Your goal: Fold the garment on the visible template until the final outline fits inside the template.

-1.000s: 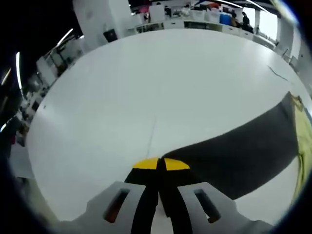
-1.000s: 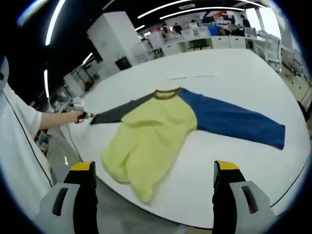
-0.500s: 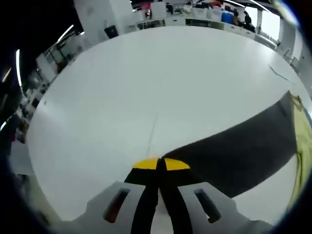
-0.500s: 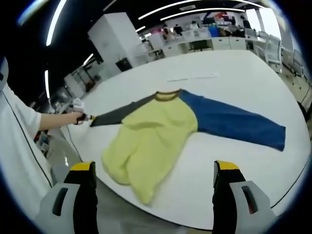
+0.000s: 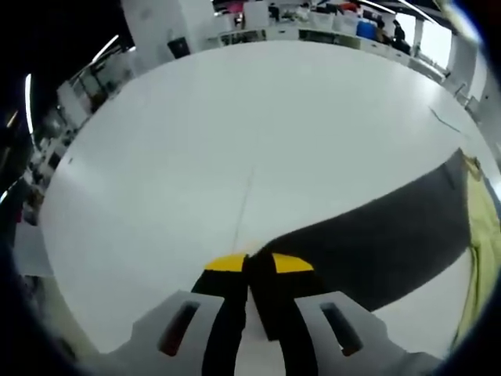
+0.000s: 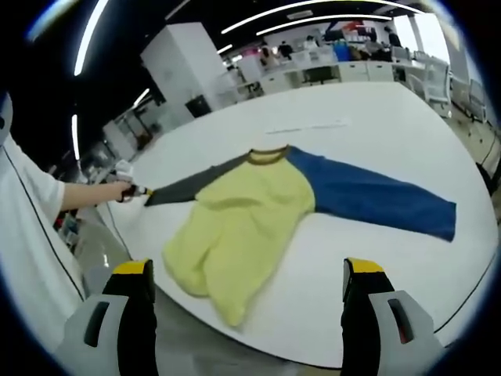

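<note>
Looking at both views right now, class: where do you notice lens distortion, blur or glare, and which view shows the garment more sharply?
Left gripper view: fisheye bends the white table edge into a curve; the grey sleeve and left gripper look soft and blurred. Right gripper view: ceiling light strips glare and arc; the yellow shirt body and blue sleeve are sharper.

Long-sleeved fabric garment [image 6: 249, 219] with pale yellow body, one dark grey sleeve [image 5: 376, 247], one royal blue sleeve [image 6: 376, 196] and an olive-brown neckband [image 6: 268, 154]. Plain white round tabletop [image 5: 258, 125] underneath, unpatterned. Left gripper [image 5: 250, 265] and right gripper [image 6: 246, 276] both with black jaws tipped in yellow on light grey bodies.
</note>
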